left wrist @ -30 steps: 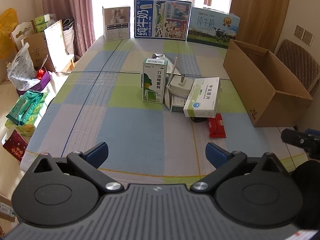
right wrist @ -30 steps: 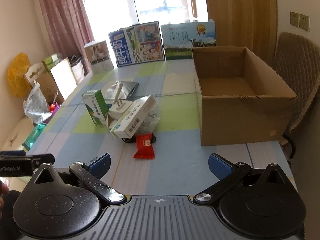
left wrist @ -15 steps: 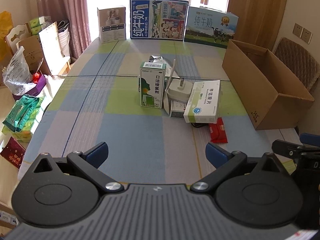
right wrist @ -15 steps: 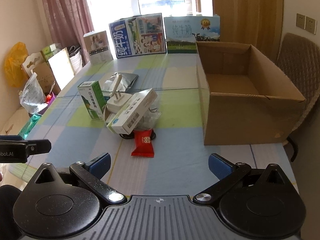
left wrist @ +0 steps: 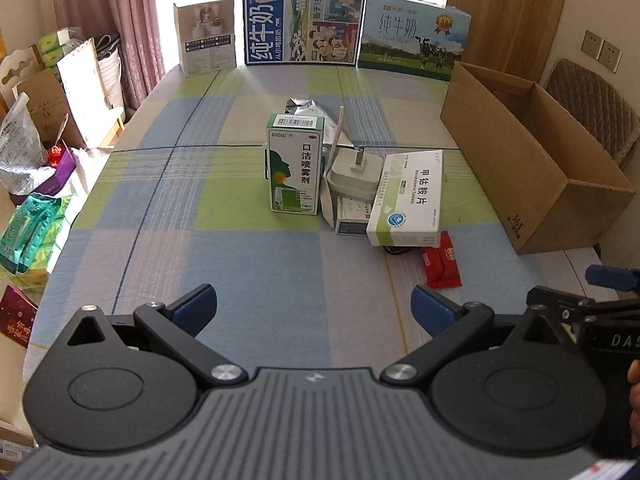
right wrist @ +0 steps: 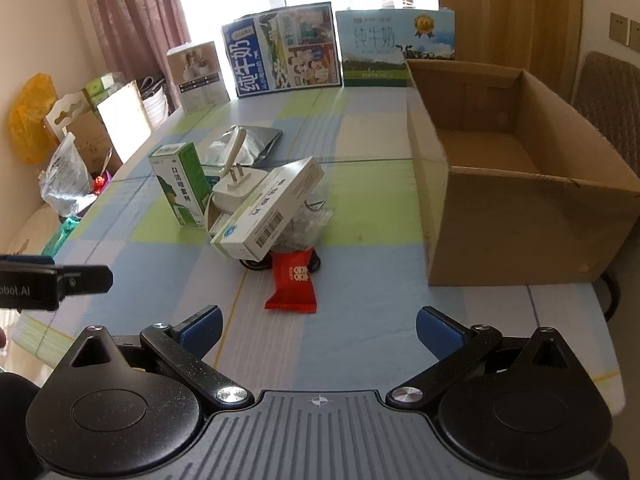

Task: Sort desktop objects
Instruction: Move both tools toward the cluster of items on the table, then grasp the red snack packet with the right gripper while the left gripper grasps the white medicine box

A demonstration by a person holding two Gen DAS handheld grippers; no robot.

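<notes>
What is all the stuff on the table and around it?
Checked tablecloth: one, blue, green and lilac, covering the table.
Upright green-and-white carton: one, mid-table.
White plug adapter: one, atop the pile beside the carton.
Flat white-and-green tablet box: one, leaning on the pile.
Red foil snack packet: one, nearest the grippers.
Silver foil bag: one, behind the pile.
Open brown cardboard box: one, empty, right side.
Printed milk cartons: three standing at the far edge.
Brown quilted chair: one, behind the box.
Left gripper: open, empty.
Right gripper: open, empty.
</notes>
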